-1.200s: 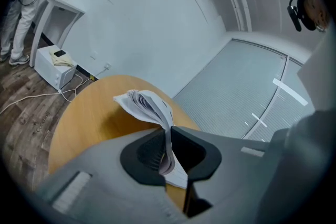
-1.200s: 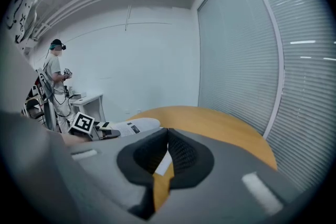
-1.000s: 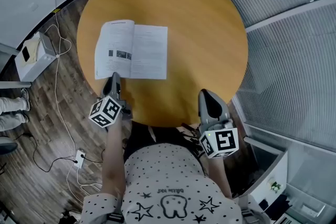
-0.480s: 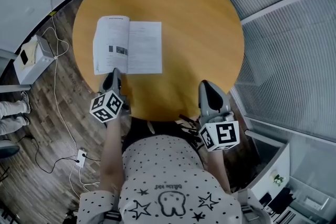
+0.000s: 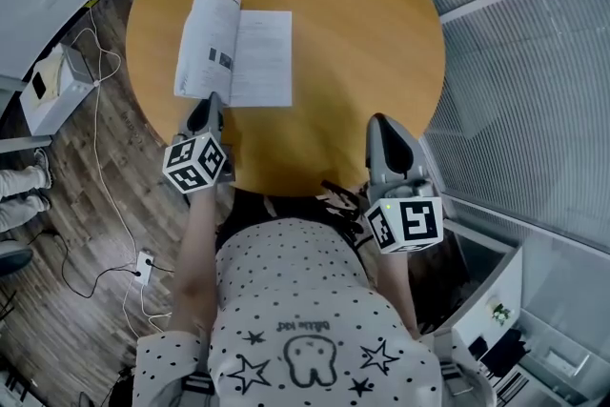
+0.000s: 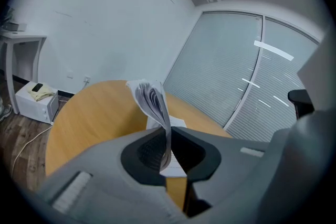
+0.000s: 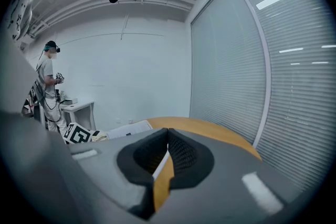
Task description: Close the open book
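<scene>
Left pages of the book (image 5: 233,52) lay flat a second ago; now our left tool (image 5: 207,103) pinches their near edge and they stand tilted up, so we're mid-close. Book sits left on the counter (image 5: 362,33), spine running away from us. Right tool (image 5: 383,127) is pressed together, empty.

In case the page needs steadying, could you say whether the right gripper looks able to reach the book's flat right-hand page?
Probably yes: bare table lies between the right gripper and the right-hand page, and the left gripper, shut on the raised left pages, is off that path.
</scene>
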The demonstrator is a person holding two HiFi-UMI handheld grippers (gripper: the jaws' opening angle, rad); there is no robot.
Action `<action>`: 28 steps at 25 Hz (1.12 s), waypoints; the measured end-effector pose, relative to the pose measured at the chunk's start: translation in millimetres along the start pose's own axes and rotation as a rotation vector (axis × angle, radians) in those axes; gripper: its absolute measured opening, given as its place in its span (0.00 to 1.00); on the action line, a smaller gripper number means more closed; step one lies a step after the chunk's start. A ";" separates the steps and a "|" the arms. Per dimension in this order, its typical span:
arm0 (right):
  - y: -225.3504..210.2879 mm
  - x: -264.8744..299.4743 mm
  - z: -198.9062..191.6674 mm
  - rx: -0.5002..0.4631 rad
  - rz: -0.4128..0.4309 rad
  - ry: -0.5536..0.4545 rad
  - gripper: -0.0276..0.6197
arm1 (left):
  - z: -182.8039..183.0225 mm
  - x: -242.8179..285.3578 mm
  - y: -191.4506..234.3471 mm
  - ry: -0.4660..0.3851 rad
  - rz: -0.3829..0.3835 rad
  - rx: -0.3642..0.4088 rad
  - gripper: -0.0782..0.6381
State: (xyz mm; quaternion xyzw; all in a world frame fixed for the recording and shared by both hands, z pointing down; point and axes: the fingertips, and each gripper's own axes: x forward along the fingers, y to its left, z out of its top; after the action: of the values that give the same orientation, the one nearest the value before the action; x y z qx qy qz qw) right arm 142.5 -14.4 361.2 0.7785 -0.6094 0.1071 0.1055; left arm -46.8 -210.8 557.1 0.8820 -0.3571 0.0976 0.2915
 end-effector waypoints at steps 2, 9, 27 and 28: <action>0.4 -0.9 2.0 0.001 -0.003 -0.005 0.05 | -1.5 1.5 -4.6 0.012 -0.012 0.015 0.16; -4.6 0.0 4.8 0.002 -0.005 -0.021 0.05 | -9.1 11.2 -18.6 0.045 -0.032 0.063 0.16; -18.5 -13.7 10.8 0.002 -0.039 -0.048 0.05 | -22.6 22.8 -38.4 0.109 -0.052 0.126 0.16; -19.5 -14.5 10.7 0.003 -0.040 -0.049 0.05 | -23.1 23.3 -39.5 0.111 -0.052 0.132 0.16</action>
State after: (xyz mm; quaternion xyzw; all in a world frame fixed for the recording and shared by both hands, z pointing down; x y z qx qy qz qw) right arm 158.4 0.5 346.1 0.7931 -0.5959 0.0866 0.0914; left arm -1.9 -187.9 567.1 0.9015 -0.3101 0.1622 0.2545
